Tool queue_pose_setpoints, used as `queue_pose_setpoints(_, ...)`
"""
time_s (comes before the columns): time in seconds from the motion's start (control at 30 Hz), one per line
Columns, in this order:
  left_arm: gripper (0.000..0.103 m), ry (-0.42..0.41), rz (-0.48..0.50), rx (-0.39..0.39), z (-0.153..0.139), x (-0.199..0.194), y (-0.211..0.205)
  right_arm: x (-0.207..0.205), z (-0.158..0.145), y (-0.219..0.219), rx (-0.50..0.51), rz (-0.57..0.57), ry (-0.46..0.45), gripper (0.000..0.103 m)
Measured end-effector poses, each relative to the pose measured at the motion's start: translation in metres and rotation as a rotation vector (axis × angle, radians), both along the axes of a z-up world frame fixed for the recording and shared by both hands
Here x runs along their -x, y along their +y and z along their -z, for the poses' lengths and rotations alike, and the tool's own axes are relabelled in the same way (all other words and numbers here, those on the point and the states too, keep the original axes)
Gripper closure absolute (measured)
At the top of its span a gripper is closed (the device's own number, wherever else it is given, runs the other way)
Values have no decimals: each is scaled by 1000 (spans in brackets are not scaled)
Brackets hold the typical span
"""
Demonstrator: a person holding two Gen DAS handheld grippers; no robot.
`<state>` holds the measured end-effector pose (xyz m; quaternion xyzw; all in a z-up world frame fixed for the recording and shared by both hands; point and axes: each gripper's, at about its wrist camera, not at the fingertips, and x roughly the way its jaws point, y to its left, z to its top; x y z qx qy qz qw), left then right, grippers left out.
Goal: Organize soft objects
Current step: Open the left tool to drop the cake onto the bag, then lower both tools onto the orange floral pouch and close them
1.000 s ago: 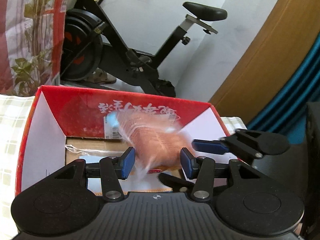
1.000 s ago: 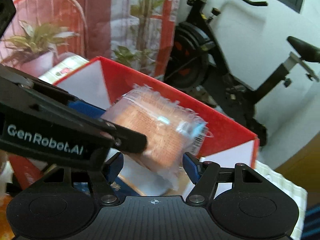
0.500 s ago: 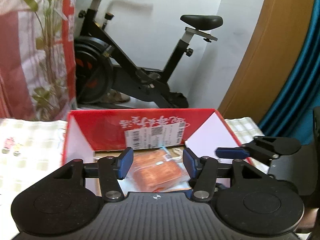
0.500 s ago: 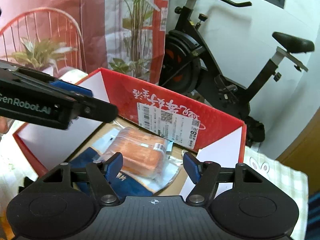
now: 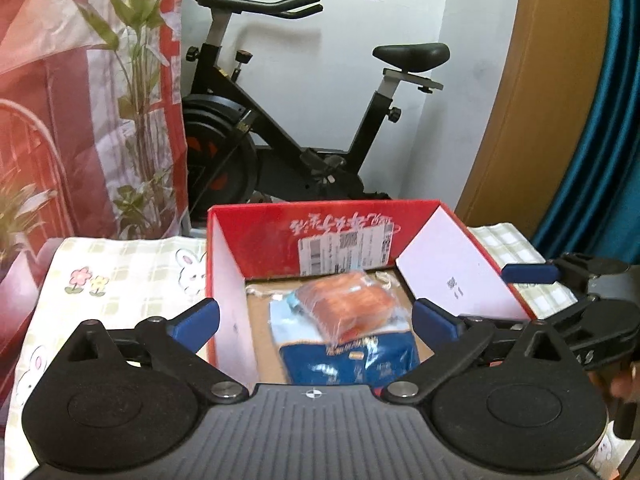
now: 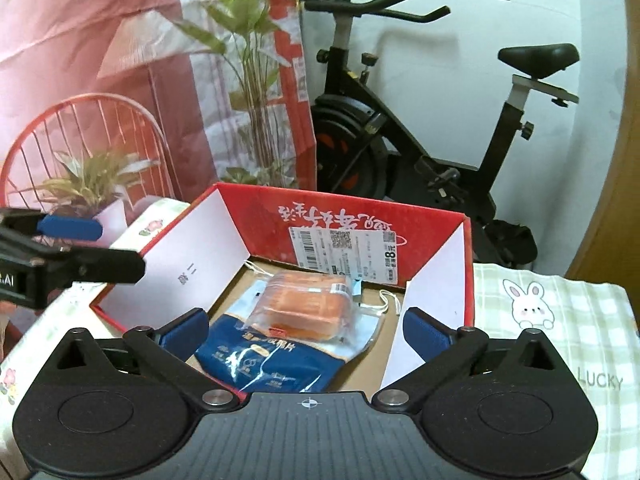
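From the left wrist: the left gripper (image 5: 316, 320) is spreading, jaws opening wide with nothing pinched between the blue pads. Straight ahead at twelve o'clock sits the red box (image 5: 256, 240), flaps up, on the table (image 5: 132, 276) with its checked bunny cloth. Inside the box lies the orange bread pack (image 5: 348, 306) in clear wrap, resting on top of the blue bag (image 5: 352, 364). Both are down on the box floor, clear of the pads. Over at three o'clock the right gripper (image 5: 528, 274) shows, one blue pad visible, off past the box's right flap. Behind it all stands an exercise bike (image 5: 304, 144), with a plant (image 5: 136, 80) at ten o'clock.

From the right wrist: the right gripper (image 6: 306, 330) is opening too, pads spread wide and empty. The red box (image 6: 352, 216) is dead ahead, and the orange bread pack (image 6: 308, 304) lies in it, across the upper end of the blue bag (image 6: 264, 360). At nine o'clock the left gripper (image 6: 70, 228) pokes in, beside the box's left flap. The bunny cloth (image 6: 552, 312) covers the table at three o'clock.
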<state>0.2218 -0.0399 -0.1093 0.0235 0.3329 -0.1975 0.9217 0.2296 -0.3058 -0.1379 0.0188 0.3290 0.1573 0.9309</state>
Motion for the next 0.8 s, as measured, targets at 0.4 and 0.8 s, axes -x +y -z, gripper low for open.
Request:
queue_pose_setpoints(0.4, 0, 2, -48, -58, 8, 47, 21, 57, -5, 6, 34, 45, -108, 0)
queue_pose_setpoints(0.8, 0, -20, -64, -44, 21, 83, 32, 99, 6, 12, 42, 71, -115, 0)
